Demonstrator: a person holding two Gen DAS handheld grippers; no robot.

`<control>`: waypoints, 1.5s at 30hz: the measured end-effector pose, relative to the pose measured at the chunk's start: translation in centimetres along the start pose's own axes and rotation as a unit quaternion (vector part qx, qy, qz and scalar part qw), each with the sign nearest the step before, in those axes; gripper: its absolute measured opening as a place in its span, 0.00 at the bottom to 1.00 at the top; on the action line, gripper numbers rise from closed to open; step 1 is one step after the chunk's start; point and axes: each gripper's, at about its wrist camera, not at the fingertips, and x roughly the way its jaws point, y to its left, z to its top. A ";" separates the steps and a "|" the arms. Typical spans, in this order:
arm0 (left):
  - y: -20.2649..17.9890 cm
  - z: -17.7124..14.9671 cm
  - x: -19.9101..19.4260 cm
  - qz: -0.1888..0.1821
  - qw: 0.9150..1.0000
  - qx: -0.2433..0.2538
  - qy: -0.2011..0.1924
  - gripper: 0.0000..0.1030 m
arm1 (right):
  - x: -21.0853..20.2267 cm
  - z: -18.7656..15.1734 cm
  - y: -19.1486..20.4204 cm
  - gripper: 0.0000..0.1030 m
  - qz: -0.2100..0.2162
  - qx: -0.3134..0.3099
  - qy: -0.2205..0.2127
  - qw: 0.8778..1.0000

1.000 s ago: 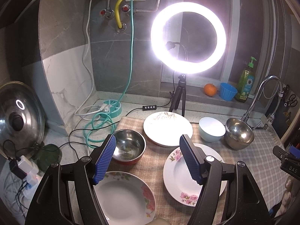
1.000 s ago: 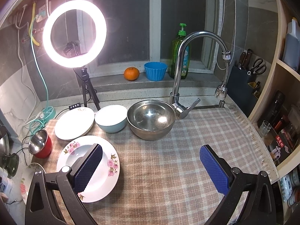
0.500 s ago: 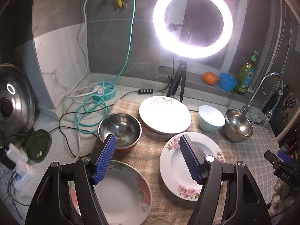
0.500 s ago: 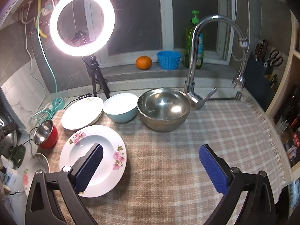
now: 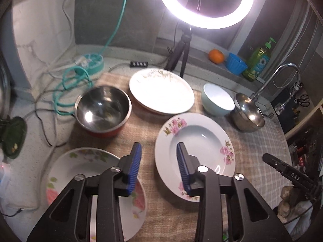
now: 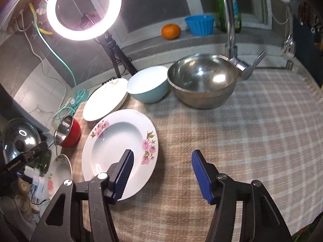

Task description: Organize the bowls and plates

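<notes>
Spreading beneath both grippers, the checked cloth (image 6: 232, 141) is seen on the counter. Ahead of the right gripper (image 6: 161, 173), whose jaws are closing on nothing, sits the steel bowl (image 6: 201, 80). The pink-flowered plate (image 5: 194, 147) lies just right of the left gripper (image 5: 158, 167), half-narrowed, closing, empty.

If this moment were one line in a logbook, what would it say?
left gripper: closing, empty | right gripper: closing, empty | both above pink-flowered plate rim | nothing lifted
</notes>
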 end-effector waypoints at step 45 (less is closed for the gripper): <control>2.0 0.7 10.5 -0.029 0.986 -0.059 0.153 0.13 | 10.4 1.5 -2.4 0.18 0.108 0.074 0.142 0.981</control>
